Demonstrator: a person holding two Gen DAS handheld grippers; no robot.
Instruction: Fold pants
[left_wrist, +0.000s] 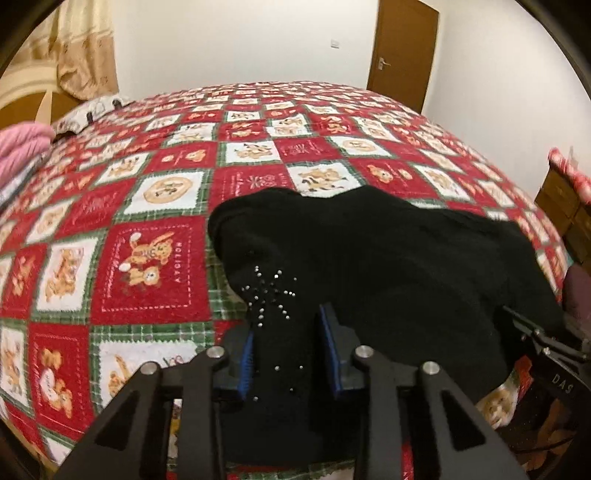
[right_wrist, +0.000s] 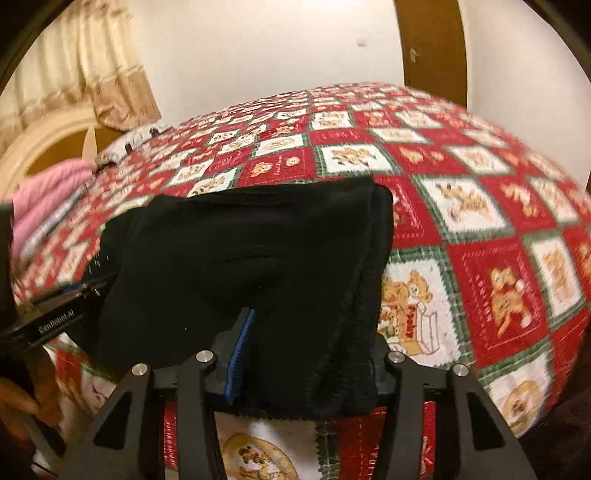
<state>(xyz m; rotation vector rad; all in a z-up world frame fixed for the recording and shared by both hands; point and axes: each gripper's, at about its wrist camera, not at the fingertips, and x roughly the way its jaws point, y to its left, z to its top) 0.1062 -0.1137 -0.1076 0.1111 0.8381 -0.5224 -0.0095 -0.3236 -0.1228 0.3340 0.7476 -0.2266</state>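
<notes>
Black pants (left_wrist: 388, 258) with a small rhinestone pattern lie bunched on the near part of the bed. My left gripper (left_wrist: 290, 339) has its blue-padded jaws on either side of a fold of the pants' left end, shut on it. In the right wrist view the pants (right_wrist: 240, 251) look folded over, with a thick doubled edge at the right. My right gripper (right_wrist: 306, 343) is shut on that right end; its right finger is hidden under the cloth. The left gripper also shows at the left edge of the right wrist view (right_wrist: 66, 299).
The bed carries a red, white and green holiday quilt (left_wrist: 155, 266). A pink cloth (left_wrist: 18, 151) and a patterned pillow (left_wrist: 88, 110) lie at its far left. A wooden door (left_wrist: 402, 48) stands behind, a wooden dresser (left_wrist: 565, 206) at the right.
</notes>
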